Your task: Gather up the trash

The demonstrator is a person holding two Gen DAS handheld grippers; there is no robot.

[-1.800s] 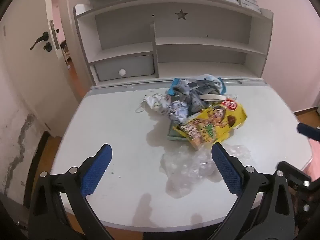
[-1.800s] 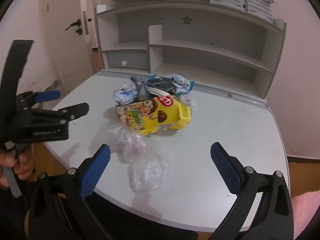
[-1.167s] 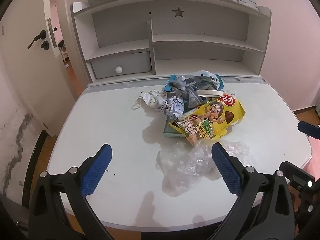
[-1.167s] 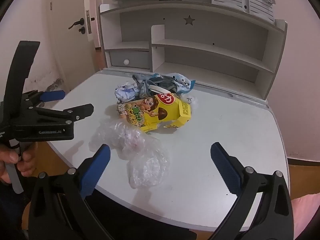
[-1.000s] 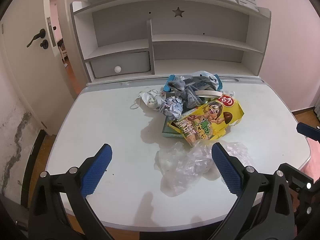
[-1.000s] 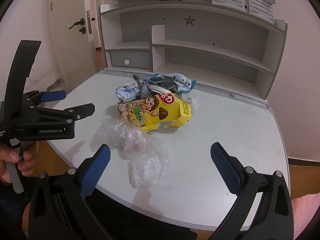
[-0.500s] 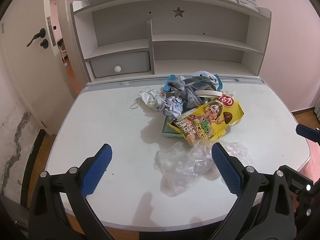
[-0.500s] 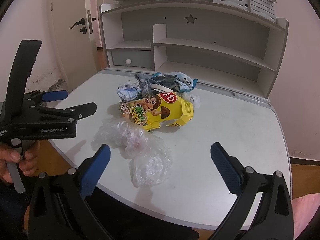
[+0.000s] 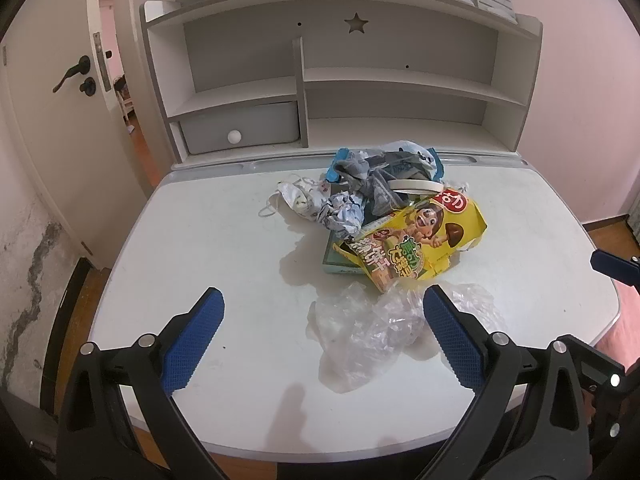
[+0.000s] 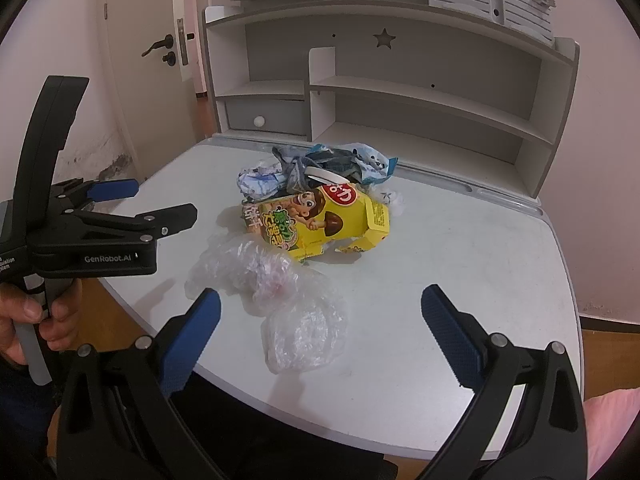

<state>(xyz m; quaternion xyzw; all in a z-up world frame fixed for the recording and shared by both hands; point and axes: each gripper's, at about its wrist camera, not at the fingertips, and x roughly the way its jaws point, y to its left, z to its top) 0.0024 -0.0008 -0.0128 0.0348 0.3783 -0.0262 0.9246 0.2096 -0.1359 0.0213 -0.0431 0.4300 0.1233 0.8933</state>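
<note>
Trash is sitting heaped in the middle of the white desk point(image 9: 208, 240), and I am holding both of my tongs above its near edge with nothing in either. Going from the left in the left wrist view, the door point(image 9: 52, 92) is standing at the far left, and the shelf unit point(image 9: 340, 80) with its small grey drawer point(image 9: 240, 130) is rising behind the desk. My left gripper point(image 9: 322, 340) is hanging wide open, its blue pads point(image 9: 192, 340) spread far apart over the bare desk top. Between those pads and just beyond them, the clear crumpled plastic bag point(image 9: 372, 328) is lying nearest to me. Behind it, the pile is running from a crumpled white mask point(image 9: 298, 198) at its left end, through a wadded printed wrapper point(image 9: 344, 214) and a blue-and-grey bag point(image 9: 384, 164) (a white ring-shaped piece is resting against it), to the yellow snack box point(image 9: 420, 240), which is lying tilted over a flat pale green box point(image 9: 336, 260). From the right wrist view, my left hand point(image 10: 28, 320) is gripping the handle of the left tongs at the far left, the plastic bag point(image 10: 280, 292) is lying between my tools, and the yellow snack box point(image 10: 320, 220) is lying further back. My right gripper point(image 10: 320, 340) is likewise gaping fully, empty, above the desk's near right side.
</note>
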